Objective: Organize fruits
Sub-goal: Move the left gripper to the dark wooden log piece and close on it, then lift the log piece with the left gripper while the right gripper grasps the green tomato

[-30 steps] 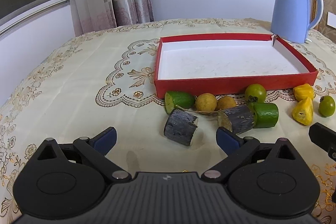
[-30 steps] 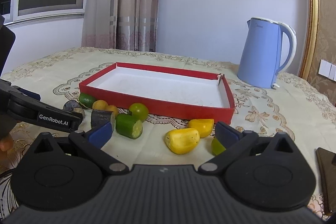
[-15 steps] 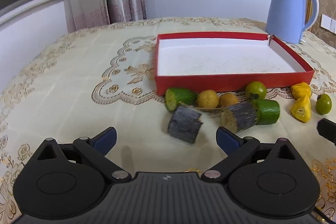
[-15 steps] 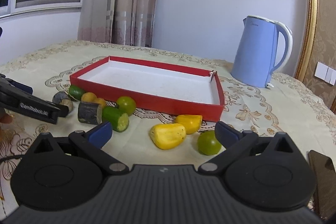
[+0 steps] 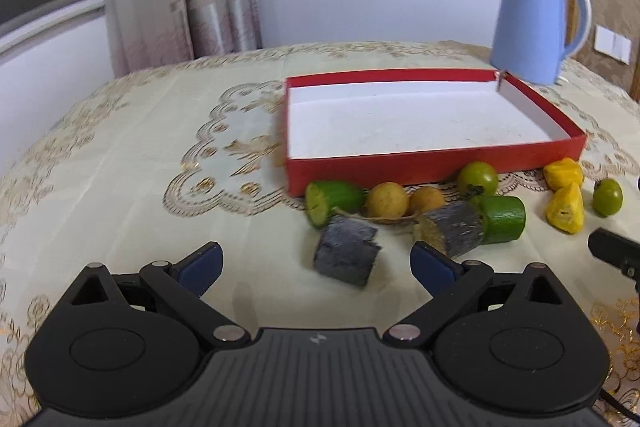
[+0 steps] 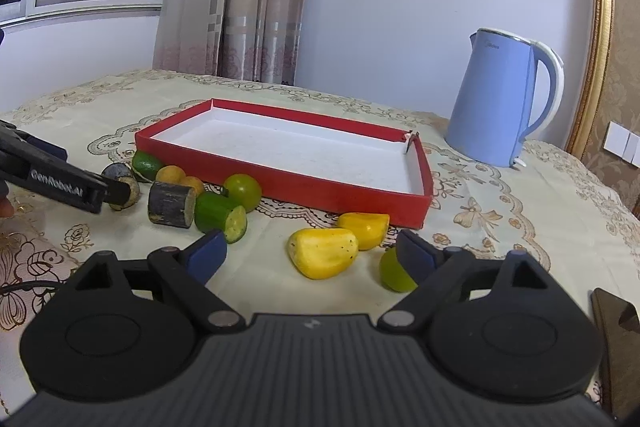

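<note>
We hold left gripper wide, empty, low over desk, straddling dark cane stub at 12 o'clock, likely first pick. Right gripper also spread, empty, yellow fruit between fingers. Red box empty; fruits lined along its near wall, within reach.

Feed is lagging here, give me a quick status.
Left gripper and right gripper both open, empty. Red tray empty; fruit all on the tablecloth. Nothing blocking.
</note>
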